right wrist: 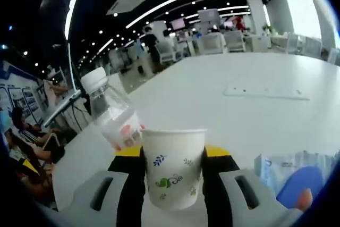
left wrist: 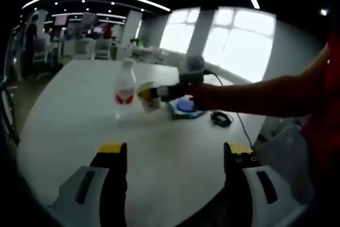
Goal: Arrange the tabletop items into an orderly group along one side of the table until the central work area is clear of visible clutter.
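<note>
A white paper cup (right wrist: 174, 171) with a leaf print stands upright between my right gripper's (right wrist: 174, 153) jaws, which are shut on it. Just behind it to the left is a clear plastic bottle (right wrist: 111, 112) with a white cap and red label, close to the cup. In the left gripper view the same bottle (left wrist: 125, 90) and cup (left wrist: 148, 97) sit mid-table, with the right gripper (left wrist: 169, 93) reaching in from the right on a red-sleeved arm. My left gripper (left wrist: 175, 152) hangs open over the near table, with nothing between its jaws.
A blue packet (left wrist: 186, 104) lies just right of the cup, also seen as the blue packet (right wrist: 297, 182) at the lower right. A black cable coil (left wrist: 220, 118) lies near the table's right edge. A flat white panel (right wrist: 265, 91) rests farther out on the white table (left wrist: 79, 115).
</note>
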Tool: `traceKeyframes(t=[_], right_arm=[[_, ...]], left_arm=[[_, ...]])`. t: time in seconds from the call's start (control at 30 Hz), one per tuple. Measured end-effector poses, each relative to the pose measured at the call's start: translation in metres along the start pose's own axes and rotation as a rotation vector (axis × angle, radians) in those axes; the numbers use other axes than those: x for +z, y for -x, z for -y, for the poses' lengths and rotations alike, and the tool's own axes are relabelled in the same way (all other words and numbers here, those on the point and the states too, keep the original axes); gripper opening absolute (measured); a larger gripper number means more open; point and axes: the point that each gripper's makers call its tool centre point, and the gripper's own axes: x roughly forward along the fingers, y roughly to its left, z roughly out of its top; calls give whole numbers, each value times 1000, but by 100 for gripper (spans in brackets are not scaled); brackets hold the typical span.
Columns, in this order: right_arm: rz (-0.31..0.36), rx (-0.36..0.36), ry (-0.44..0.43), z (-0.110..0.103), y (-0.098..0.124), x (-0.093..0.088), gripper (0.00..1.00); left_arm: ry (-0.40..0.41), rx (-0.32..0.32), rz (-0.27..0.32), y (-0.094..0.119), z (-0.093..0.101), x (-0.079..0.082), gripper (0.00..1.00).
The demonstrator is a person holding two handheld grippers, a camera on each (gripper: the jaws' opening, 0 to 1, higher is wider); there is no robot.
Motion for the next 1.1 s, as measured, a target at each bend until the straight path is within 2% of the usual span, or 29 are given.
traceKeyframes(t=[0.4, 1.1], right_arm=[[10, -13, 23, 5, -16, -2, 41], [36, -18, 76, 8, -25, -1, 42]], left_arm=[[15, 3, -8, 0, -2, -2, 70], [26, 11, -24, 0, -4, -5, 69]])
